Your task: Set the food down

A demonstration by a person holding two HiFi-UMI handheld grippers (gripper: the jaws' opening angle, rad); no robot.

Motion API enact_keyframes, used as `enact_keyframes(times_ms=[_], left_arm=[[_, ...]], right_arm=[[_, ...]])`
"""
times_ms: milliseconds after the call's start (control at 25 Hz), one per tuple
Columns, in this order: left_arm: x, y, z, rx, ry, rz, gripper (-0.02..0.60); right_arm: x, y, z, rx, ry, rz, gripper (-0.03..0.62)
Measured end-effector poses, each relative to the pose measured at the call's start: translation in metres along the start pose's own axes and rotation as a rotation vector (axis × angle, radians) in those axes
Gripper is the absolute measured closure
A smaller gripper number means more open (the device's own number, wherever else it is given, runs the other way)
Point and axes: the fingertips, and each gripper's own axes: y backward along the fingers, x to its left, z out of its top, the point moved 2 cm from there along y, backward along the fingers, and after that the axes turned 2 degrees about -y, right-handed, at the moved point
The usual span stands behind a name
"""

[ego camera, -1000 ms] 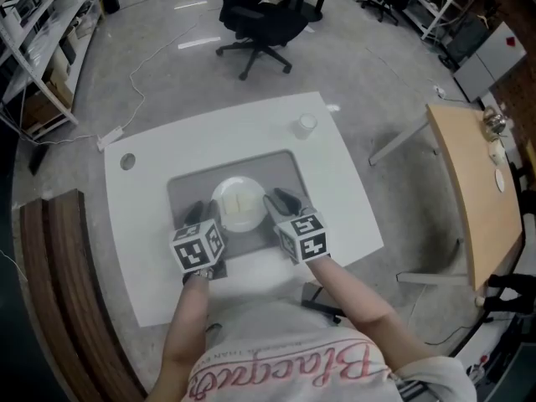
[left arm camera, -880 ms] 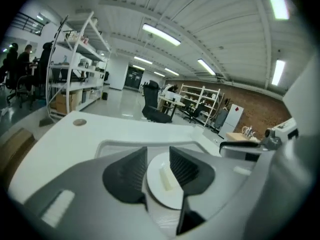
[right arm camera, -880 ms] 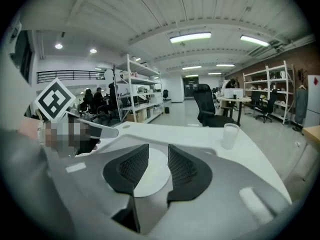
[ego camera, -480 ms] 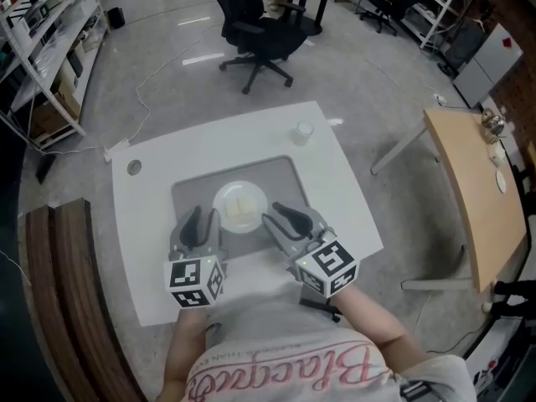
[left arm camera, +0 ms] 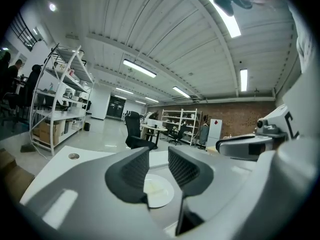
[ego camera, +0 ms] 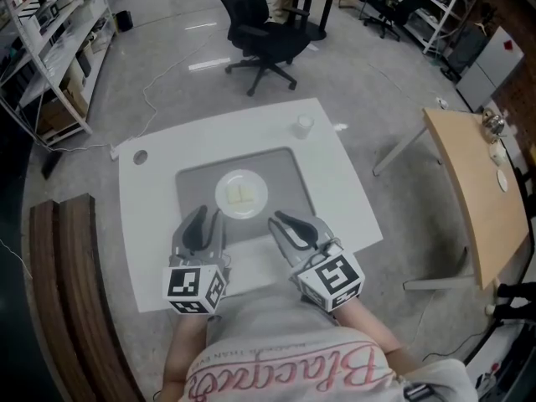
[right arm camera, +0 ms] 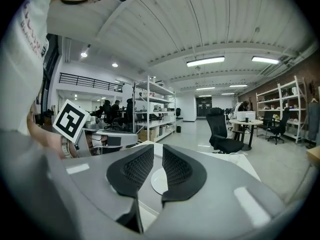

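A white plate (ego camera: 241, 194) with a pale piece of food (ego camera: 243, 193) lies on the grey mat (ego camera: 280, 174) in the middle of the white table. My left gripper (ego camera: 205, 223) hovers just short of the plate's near left edge, its jaws closing with nothing between them. On the near right, my right gripper (ego camera: 291, 224) is also closing on nothing, its gap narrower. The left gripper view shows the left gripper (left arm camera: 159, 164) with the plate (left arm camera: 159, 193) beyond its pads. In the right gripper view a slice of the plate (right arm camera: 157, 183) shows through the right gripper (right arm camera: 157, 164).
A small white cup (ego camera: 303, 125) stands at the table's far right corner, and a round cable hole (ego camera: 139, 157) sits at the far left. A black office chair (ego camera: 266, 19) is beyond the table, a wooden desk (ego camera: 469, 191) to the right, shelving (ego camera: 50, 32) at left.
Both grippers have drawn back from the sides of the plate toward the person; the plate stays on the mat. The right jaws have narrowed.
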Motion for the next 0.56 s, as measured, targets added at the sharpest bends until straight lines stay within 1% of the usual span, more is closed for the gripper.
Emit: enact_keyframes(times_ms=[80, 160, 200, 280, 360, 560], left_arm=[[-0.007, 0.006, 0.000, -0.002, 0.005, -0.022, 0.488], [-0.014, 0.014, -0.001, -0.001, 0.004, -0.038, 0.510], [-0.017, 0.018, -0.001, -0.001, 0.000, -0.040, 0.531], [-0.020, 0.026, -0.001, -0.006, -0.011, -0.036, 0.566], [-0.023, 0.034, 0.000, -0.012, -0.014, -0.030, 0.577], [-0.030, 0.053, 0.001, -0.031, -0.021, -0.026, 0.581]], right_arm=[[0.004, 0.005, 0.002, -0.013, -0.005, -0.008, 0.548], [0.007, 0.012, 0.002, -0.023, -0.020, -0.008, 0.575], [0.007, 0.015, 0.001, -0.024, -0.025, -0.012, 0.588], [0.008, 0.022, 0.001, -0.016, -0.038, -0.034, 0.591], [0.010, 0.027, 0.001, -0.019, -0.048, -0.044, 0.591], [0.021, 0.043, -0.003, -0.058, -0.060, -0.025, 0.592]])
